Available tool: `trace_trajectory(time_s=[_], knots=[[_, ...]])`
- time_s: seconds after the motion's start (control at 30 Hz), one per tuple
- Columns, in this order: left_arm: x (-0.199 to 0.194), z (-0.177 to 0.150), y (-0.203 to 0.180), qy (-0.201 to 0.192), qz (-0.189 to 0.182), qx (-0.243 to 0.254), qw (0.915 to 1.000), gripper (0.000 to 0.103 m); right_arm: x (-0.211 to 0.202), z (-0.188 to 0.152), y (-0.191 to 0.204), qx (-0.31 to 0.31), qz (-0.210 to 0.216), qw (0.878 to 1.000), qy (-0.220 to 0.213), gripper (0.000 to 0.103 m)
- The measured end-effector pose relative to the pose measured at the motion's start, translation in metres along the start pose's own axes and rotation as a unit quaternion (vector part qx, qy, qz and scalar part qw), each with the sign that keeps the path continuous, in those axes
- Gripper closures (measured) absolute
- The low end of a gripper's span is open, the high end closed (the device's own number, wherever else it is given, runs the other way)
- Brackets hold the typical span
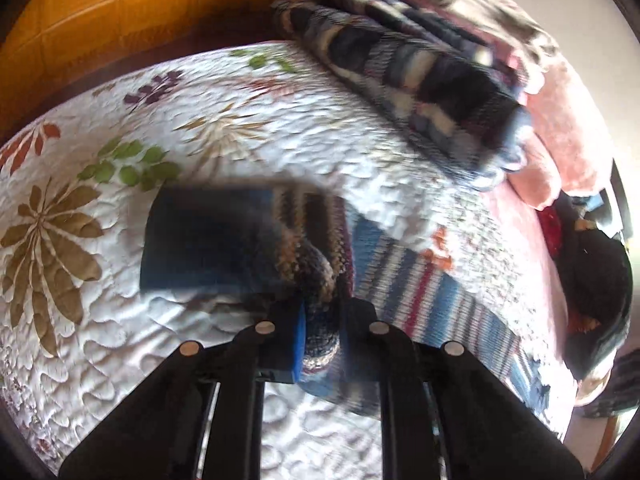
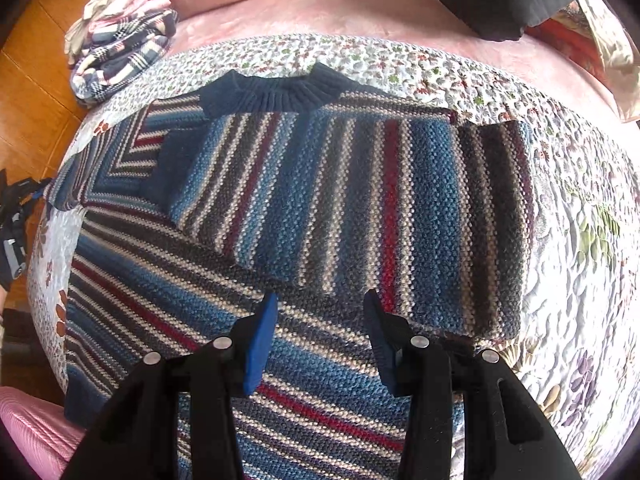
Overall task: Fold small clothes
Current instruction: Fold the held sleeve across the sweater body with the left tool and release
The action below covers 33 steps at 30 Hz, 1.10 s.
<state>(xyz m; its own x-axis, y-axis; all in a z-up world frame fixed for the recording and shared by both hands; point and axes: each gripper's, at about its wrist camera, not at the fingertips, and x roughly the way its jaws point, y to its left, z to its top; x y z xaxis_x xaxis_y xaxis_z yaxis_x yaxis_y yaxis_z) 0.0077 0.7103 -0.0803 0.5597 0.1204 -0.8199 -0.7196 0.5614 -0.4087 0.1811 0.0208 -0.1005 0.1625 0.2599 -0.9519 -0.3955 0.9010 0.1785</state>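
From my left wrist view, motion blur smears the striped sweater (image 1: 420, 280) and its dark blue cuff (image 1: 200, 236), so I cannot read the knit or the edge of the sleeve there. The fabric pinched in the left tongs (image 1: 320, 336) hides one pad; I see only the blue pad on the left finger. The folded plaid garment (image 1: 400, 76) is blurred as well, and the pile behind it runs off the top edge. In the right wrist view, the right tongs (image 2: 320, 344) cover the sweater's lower middle, and its hem is cut off by the bottom edge. A dark object at the left edge (image 2: 16, 216) is too cropped to identify.
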Motion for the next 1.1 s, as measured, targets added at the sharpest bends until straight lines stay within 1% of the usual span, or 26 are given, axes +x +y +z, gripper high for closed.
trace_trajectory(time_s=[0.17, 0.33, 0.5, 0.63, 0.73, 0.87, 1.0, 1.1], knots=[[-0.016, -0.023, -0.065, 0.01, -0.036, 0.051, 0.998, 0.091, 0.004, 0.002, -0.011, 0.006, -0.017, 1.0, 0.005, 0.058], [-0.025, -0.054, -0.136, 0.02, -0.068, 0.1, 0.9925, 0.091, 0.002, 0.004, -0.024, 0.014, -0.03, 0.999, 0.001, 0.058], [-0.028, -0.096, -0.205, 0.04, -0.106, 0.132, 0.9848, 0.091, -0.003, 0.006, -0.031, 0.021, -0.024, 0.999, -0.007, 0.058], [-0.027, -0.135, -0.252, 0.047, -0.124, 0.16, 0.9782, 0.091, -0.009, 0.008, -0.03, 0.022, -0.016, 1.0, -0.012, 0.058], [-0.022, -0.165, -0.278, 0.061, -0.143, 0.162, 0.9745, 0.091, -0.01, 0.009, -0.027, 0.014, -0.02, 1.0, -0.015, 0.058], [-0.009, -0.206, -0.304, 0.082, -0.155, 0.182, 0.9675, 0.091, -0.009, 0.007, -0.025, 0.012, -0.016, 1.0, -0.011, 0.058], [0.013, -0.237, -0.313, 0.113, -0.145, 0.215, 0.9592, 0.091, -0.004, 0.004, -0.025, 0.007, -0.019, 1.0, -0.003, 0.058], [0.029, -0.253, -0.312, 0.133, -0.136, 0.238, 0.9524, 0.091, 0.002, 0.002, -0.024, 0.007, -0.021, 1.0, 0.005, 0.058]])
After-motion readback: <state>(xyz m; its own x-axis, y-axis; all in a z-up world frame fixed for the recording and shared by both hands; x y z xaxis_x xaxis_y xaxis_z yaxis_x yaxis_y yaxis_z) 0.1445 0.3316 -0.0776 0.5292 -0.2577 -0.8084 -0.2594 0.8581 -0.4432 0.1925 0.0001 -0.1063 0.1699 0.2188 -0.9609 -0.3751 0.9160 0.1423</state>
